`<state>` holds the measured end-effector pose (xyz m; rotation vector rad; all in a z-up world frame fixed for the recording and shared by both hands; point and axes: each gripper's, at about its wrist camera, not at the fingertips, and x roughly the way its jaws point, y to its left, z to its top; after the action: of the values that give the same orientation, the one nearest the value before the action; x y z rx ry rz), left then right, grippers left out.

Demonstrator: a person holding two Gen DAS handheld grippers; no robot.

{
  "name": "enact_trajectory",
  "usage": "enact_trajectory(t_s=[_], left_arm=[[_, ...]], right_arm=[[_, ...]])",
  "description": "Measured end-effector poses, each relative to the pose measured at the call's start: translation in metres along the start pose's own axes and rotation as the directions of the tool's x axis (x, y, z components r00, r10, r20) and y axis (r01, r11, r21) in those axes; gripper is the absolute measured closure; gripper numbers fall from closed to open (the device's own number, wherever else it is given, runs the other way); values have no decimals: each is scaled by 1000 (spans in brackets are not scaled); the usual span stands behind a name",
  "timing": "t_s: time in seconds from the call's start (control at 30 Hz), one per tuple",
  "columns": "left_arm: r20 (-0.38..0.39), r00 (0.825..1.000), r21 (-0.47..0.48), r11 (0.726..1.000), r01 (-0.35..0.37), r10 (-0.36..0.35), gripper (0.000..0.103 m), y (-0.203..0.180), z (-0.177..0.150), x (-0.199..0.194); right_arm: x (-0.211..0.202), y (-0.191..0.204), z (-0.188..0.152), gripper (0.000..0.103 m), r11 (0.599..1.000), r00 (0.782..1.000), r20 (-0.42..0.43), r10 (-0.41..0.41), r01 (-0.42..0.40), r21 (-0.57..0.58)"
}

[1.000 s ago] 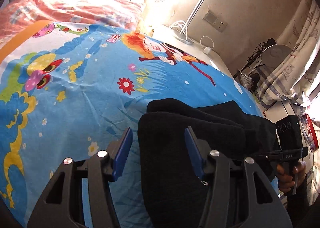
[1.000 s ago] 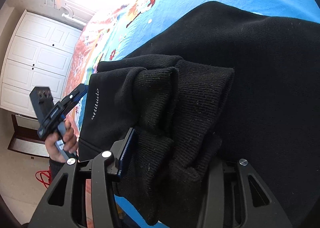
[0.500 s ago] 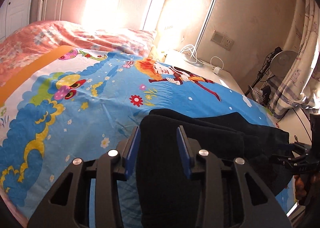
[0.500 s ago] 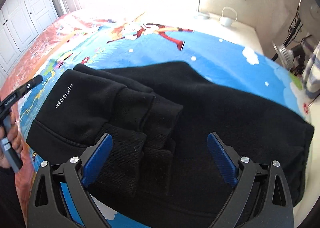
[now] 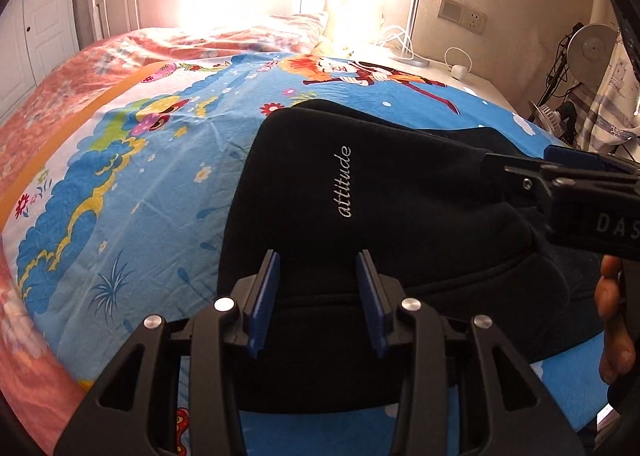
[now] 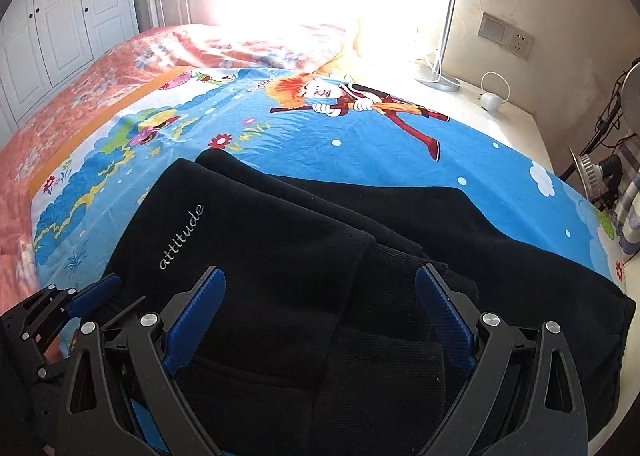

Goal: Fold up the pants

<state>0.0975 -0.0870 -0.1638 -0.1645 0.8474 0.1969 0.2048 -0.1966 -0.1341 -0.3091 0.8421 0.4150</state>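
We see the folded black fleece pants (image 5: 400,216) lying on the bed's bright blue cartoon-print sheet (image 5: 160,184), near its front edge, with the small white stitched word "attitude" (image 5: 345,182) on the top layer. In the right wrist view the ribbed cuffs (image 6: 404,264) rest on top of the stack, though black on black makes the separate layers hard for us to tell apart, and the near edge of the pants is hidden behind the gripper frames in both views.

Our left gripper (image 5: 319,296) hovers over the near edge of the pants with its blue-padded fingers (image 5: 264,296) at a narrow gap; we see cloth between and below them, but they do not appear to clamp it. Our right gripper (image 6: 320,320) has its fingers (image 6: 444,320) spread wide above the stack, holding nothing. In the left wrist view the right gripper (image 5: 560,172) enters from the right edge, mostly cut off, with part of a hand (image 5: 612,320) showing below it.

Beyond the sheet lies an orange floral quilt (image 6: 100,96). The headboard area is washed out by glare, so we cannot make out detail there. A white side bench (image 6: 480,112) carries a silver lamp base (image 6: 438,82) and a white charger plug (image 6: 490,100).
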Motion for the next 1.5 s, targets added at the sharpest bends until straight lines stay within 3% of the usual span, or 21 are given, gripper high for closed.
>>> enact_trajectory(t_s=[0.03,0.17,0.27,0.43,0.57,0.73,0.87,1.0,1.5], left_arm=[[-1,1000,-2,1000,-2,2,63,0,0,-1],[-1,1000,-4,1000,-6,6,63,0,1,-1],[-7,1000,-3,1000,-5,5,63,0,2,0],[-6,1000,0,1000,-11,11,63,-2,2,0],[-4,1000,1,1000,-15,15,63,-2,2,0],[-1,1000,7,1000,-24,24,63,-3,2,2],[1,1000,6,1000,-24,24,63,-3,2,1],[-1,1000,6,1000,-25,25,63,-3,2,2],[-2,1000,-13,1000,-15,15,62,-1,6,0]], right_arm=[[9,0,0,11,999,998,-37,-47,47,-4],[41,-9,-15,10,997,991,-112,-73,74,5],[43,-12,-26,8,998,995,-71,-63,63,2],[40,-20,-27,7,998,995,-94,-35,40,58],[7,-20,-30,7,997,1000,-28,-3,5,72],[-26,-10,-45,7,999,999,19,-32,31,32],[-13,-1,-60,8,997,996,-46,-75,73,-34],[-1,-3,-69,8,998,995,-82,-55,54,-21],[1,-2,-73,8,998,995,-81,-54,51,-35]])
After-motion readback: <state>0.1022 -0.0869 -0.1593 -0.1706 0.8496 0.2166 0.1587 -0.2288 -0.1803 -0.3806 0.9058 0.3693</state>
